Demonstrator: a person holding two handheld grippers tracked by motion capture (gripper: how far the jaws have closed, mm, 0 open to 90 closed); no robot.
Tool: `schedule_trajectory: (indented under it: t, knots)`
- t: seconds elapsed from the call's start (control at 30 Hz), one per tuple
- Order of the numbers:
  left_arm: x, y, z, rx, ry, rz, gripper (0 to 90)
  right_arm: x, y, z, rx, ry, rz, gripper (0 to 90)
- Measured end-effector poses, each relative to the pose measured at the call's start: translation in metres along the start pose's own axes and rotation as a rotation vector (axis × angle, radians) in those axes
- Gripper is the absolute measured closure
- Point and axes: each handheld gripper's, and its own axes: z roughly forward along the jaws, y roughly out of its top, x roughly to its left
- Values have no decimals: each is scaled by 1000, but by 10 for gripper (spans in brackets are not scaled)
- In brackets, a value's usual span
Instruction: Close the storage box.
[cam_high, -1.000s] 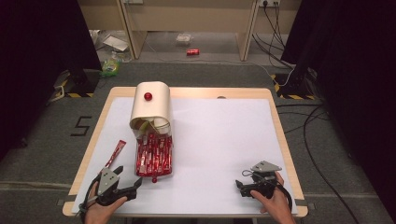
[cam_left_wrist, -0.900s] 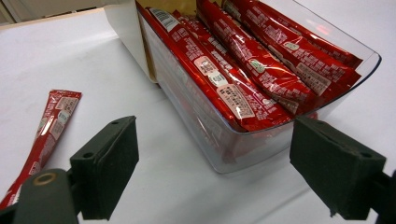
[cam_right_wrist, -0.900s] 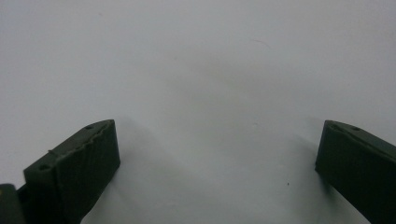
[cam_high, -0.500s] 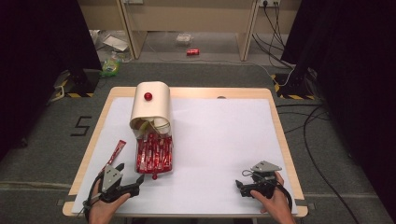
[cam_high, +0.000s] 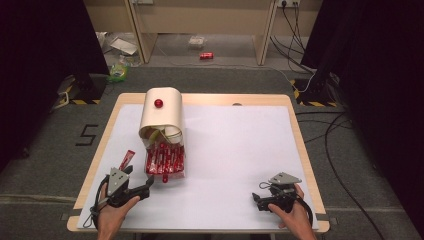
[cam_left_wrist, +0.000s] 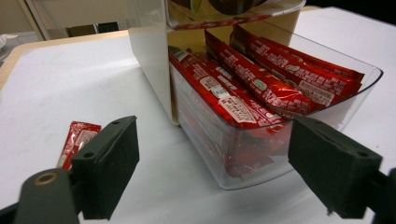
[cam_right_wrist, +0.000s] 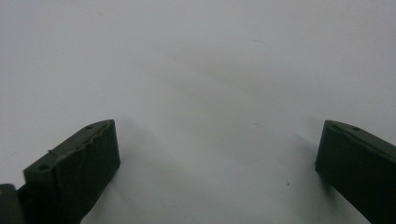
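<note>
A white-topped counter with a pale wood rim is standing on grey carpet (a white "5" is marked on it at the left). Black curtains are hanging at both sides. Cables are trailing along the right, and a red can is lying near wooden furniture behind.

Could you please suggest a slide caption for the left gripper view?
Open left tongs face a clear drawer of red sachets; one loose sachet lies on the white table.
</note>
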Motion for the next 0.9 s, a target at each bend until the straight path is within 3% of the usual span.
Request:
schedule_trajectory:
  t: [0.2, 0.3, 0.9]
  knots:
    - [-2, 2, 10, -3, -20, -20, 145, 0, 0, 0, 0, 0, 0, 2]
    - [-4, 5, 13, -4, -8, -5, 149, 0, 0, 0, 0, 0, 0, 2]
    - [2, 12, 31, -2, 14, -26, 147, 0, 0, 0, 0, 0, 0, 2]
